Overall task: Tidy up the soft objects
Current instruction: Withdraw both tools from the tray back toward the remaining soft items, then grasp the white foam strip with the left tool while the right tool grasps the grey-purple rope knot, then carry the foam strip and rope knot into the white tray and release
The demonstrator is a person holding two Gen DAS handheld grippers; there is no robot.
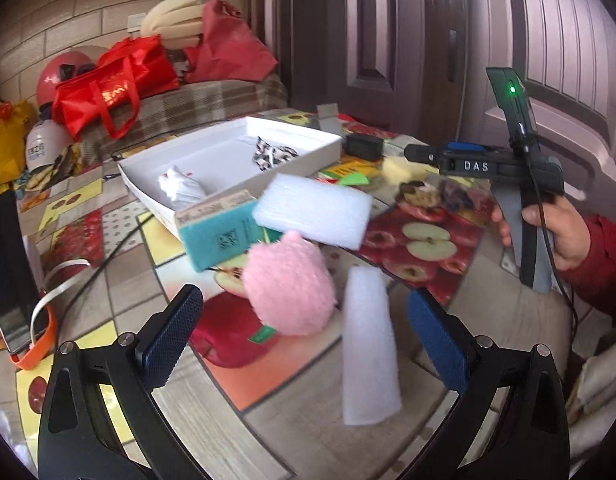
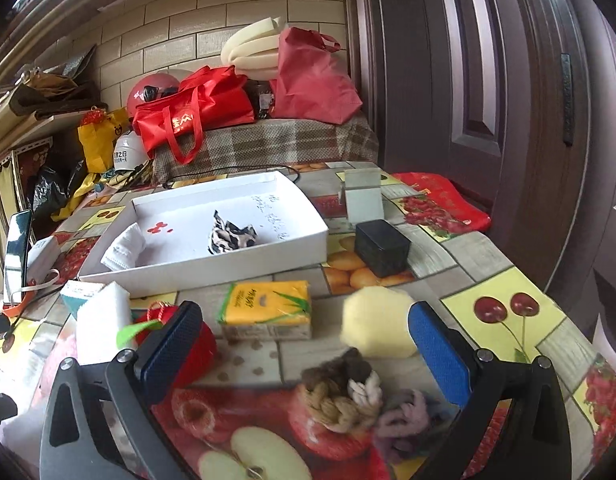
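Blue-padded fingers of the left gripper (image 1: 304,336) stand wide apart above the fruit-print tablecloth (image 1: 423,240), holding nothing. Just ahead lie a fluffy pink pompom (image 1: 288,284) and a long white foam strip (image 1: 369,344), with a white foam block (image 1: 313,216) beyond. Farther back sits a shallow white cardboard tray (image 1: 180,164). From the right wrist, the right gripper (image 2: 304,340) is likewise spread and empty; a braided brown yarn bundle (image 2: 339,392) and pale yellow sponge (image 2: 375,320) lie between its fingers.
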